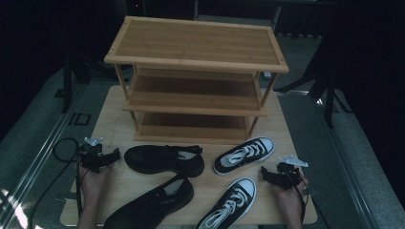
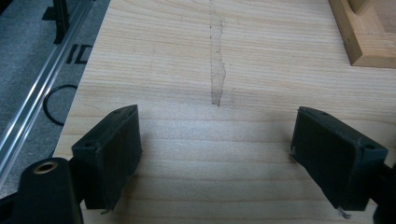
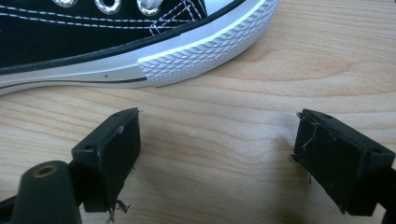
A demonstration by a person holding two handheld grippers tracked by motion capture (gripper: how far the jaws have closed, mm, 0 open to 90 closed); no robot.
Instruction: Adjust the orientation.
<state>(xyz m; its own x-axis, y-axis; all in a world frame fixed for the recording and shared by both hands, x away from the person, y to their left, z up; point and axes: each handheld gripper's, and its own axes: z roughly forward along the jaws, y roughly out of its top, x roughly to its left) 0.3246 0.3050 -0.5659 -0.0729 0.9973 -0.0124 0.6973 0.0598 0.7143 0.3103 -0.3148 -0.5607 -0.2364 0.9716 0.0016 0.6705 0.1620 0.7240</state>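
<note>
From above, four shoes lie on the bench before a rack: two black shoes and two sneakers. The left hand-held gripper and the right hand-held gripper flank them.

Left gripper view: jaws apart over bare wood, rack foot nearby.

Right gripper view: jaws apart, empty, just short of a sneaker's white toe.

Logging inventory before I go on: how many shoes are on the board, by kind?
All-black shoes: 2
Black-and-white lace-up sneakers: 2
Total: 4 shoes, none yet on the wooden rack.
</note>
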